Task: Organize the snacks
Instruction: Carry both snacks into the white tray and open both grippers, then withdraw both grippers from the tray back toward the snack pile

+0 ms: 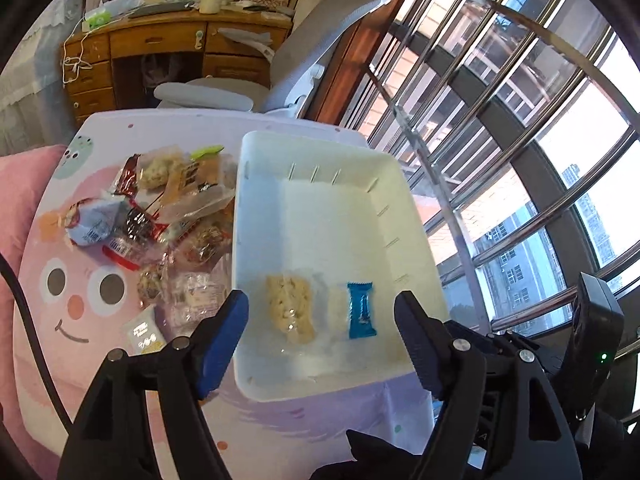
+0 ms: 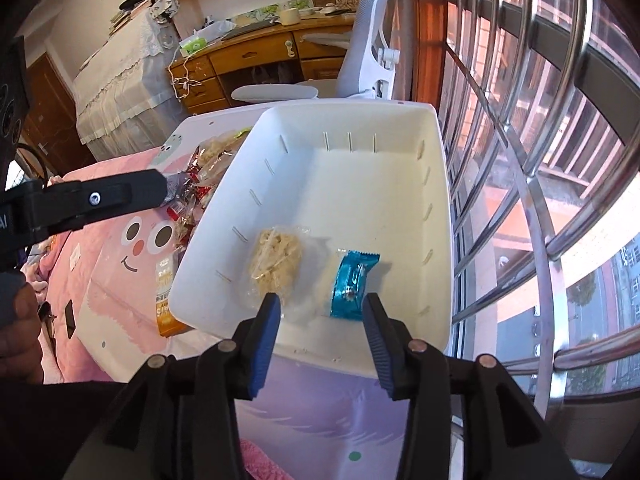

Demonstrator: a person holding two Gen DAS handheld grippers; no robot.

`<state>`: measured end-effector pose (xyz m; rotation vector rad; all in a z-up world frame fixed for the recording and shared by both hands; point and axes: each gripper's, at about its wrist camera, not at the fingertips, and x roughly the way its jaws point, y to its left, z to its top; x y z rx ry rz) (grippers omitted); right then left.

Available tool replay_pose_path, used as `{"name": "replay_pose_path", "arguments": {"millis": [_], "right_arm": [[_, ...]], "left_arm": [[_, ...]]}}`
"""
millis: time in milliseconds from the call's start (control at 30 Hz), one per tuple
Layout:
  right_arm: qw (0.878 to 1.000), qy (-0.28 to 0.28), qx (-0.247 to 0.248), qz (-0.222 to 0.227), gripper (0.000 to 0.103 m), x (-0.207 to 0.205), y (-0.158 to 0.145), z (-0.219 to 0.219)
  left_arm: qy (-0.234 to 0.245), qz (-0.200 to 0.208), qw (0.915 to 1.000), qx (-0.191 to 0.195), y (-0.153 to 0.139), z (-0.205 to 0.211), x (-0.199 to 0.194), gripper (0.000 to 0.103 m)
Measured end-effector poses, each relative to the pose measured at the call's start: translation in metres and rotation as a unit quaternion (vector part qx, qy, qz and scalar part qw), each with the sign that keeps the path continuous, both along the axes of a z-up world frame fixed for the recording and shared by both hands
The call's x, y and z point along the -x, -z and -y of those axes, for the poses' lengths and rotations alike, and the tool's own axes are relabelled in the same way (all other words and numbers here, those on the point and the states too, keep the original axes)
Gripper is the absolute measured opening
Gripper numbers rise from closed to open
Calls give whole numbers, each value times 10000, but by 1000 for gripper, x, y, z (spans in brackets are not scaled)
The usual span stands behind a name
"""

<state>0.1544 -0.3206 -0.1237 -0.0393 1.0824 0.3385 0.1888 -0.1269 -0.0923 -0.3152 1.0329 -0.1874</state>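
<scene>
A white bin [image 1: 404, 208] [image 2: 436, 184] sits on the pink cartoon tablecloth [image 1: 80, 288]. Inside it lie a clear-wrapped beige rice cracker [image 1: 290, 308] [image 2: 275, 266] and a blue wrapped snack [image 1: 361, 311] [image 2: 352, 282]. A pile of mixed snack packets [image 1: 168, 216] [image 2: 200, 184] lies left of the bin. My left gripper [image 1: 320, 316] is open and empty above the bin's near end. My right gripper [image 2: 322, 312] is open and empty above the bin's near rim, close to the blue snack. The left gripper's arm [image 2: 100, 200] shows at the left in the right wrist view.
A small white-and-yellow packet [image 1: 143, 332] and an orange-and-white packet [image 2: 166, 292] lie by the bin's near left corner. A grey office chair [image 1: 304, 60] and wooden desk [image 1: 160, 52] stand behind the table. Metal window bars [image 1: 500, 120] run along the right.
</scene>
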Motion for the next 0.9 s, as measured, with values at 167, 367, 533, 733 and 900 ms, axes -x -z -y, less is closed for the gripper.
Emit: {"name": "replay_pose_path", "arguments": {"millis": [167, 367, 533, 733, 900], "right_arm": [[9998, 60, -59, -201, 45, 4, 6, -4], [9979, 370, -221, -479, 46, 10, 11, -4], [9931, 884, -442, -632, 47, 11, 12, -5], [9837, 1381, -738, -889, 49, 16, 19, -25], [9801, 1496, -821, -1016, 49, 24, 25, -58]], "left_arm": [[17, -190, 9998, -109, 7, -6, 6, 74], [195, -222, 9992, -261, 7, -22, 16, 74], [286, -240, 9986, -375, 4, -50, 25, 74], [274, -340, 9981, -439, 3, -99, 37, 74], [288, -467, 9974, -468, 7, -137, 45, 74]]}}
